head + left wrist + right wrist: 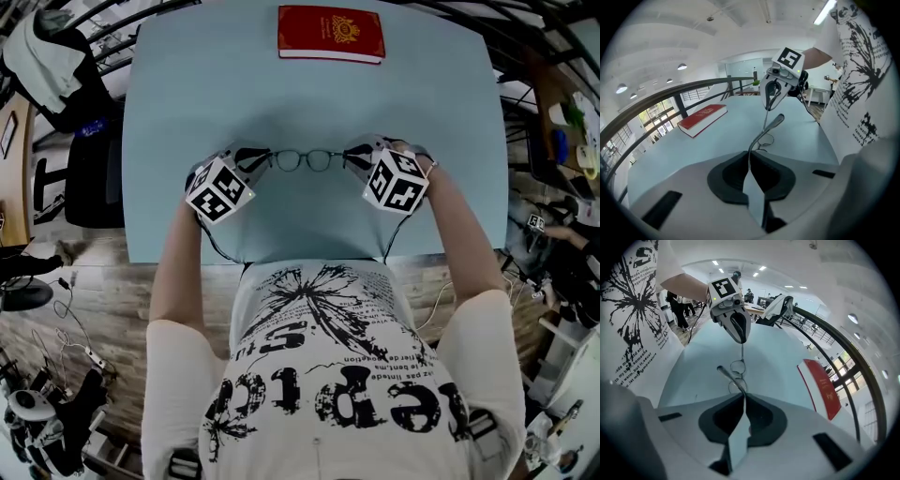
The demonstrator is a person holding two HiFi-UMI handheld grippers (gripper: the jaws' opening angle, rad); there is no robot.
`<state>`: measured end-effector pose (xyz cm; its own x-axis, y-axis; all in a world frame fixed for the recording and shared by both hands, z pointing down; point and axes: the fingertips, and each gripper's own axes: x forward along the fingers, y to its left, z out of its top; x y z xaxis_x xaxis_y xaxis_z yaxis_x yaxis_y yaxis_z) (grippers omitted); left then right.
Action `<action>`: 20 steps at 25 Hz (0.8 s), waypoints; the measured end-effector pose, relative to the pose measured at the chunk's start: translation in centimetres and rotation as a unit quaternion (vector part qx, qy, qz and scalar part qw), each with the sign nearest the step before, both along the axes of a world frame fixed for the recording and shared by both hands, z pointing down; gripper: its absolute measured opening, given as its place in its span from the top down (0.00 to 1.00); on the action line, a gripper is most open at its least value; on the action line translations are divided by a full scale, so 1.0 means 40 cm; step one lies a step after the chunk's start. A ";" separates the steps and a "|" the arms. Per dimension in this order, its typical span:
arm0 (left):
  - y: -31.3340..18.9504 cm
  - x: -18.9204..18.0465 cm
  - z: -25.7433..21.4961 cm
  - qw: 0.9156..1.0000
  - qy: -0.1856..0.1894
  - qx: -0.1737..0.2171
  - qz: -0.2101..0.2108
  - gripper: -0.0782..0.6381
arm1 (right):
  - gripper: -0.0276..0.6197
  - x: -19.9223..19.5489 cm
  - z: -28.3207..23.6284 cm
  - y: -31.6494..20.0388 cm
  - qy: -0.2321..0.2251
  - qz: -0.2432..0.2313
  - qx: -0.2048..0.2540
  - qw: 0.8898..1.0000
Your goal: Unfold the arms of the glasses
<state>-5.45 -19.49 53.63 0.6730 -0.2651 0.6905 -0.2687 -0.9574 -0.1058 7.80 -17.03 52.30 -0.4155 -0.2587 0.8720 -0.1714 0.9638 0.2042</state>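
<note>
Thin dark-rimmed glasses (305, 160) hang between my two grippers over the pale blue table (187, 112), lenses facing away from the person. My left gripper (255, 161) is shut on the glasses' left end. In the left gripper view a slim arm (769, 126) curves up out of the closed jaws, with the lenses (764, 139) just beyond. My right gripper (358, 159) is shut on the right end. Its own view shows an arm (726, 373) leaving the closed jaws beside the lenses (737, 366). Whether the frame touches the table I cannot tell.
A red book (330, 34) lies at the table's far edge; it also shows in the left gripper view (702, 119) and as the red book (820, 387) at the right. A chair with clothing (47, 56) stands to the left, and cables and gear lie on the floor.
</note>
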 end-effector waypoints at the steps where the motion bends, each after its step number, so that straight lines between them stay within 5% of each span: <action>1: 0.001 0.002 0.002 1.000 0.001 0.000 -0.003 0.86 | 0.92 0.000 0.004 0.004 0.000 0.001 -0.001 1.000; 16: 0.006 0.010 -0.007 0.998 0.039 -0.007 -0.053 0.86 | 0.91 -0.010 0.007 -0.007 0.004 0.036 0.026 0.999; 20: 0.015 0.007 -0.040 0.996 0.062 -0.010 -0.060 0.80 | 0.73 -0.015 -0.002 0.000 -0.008 0.068 0.024 0.997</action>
<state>-5.15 -18.90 52.05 0.7180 -0.3359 0.6096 -0.3913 -0.9191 -0.0456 7.22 -17.02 52.20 -0.3882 -0.3550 0.8505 -0.3039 0.9205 0.2455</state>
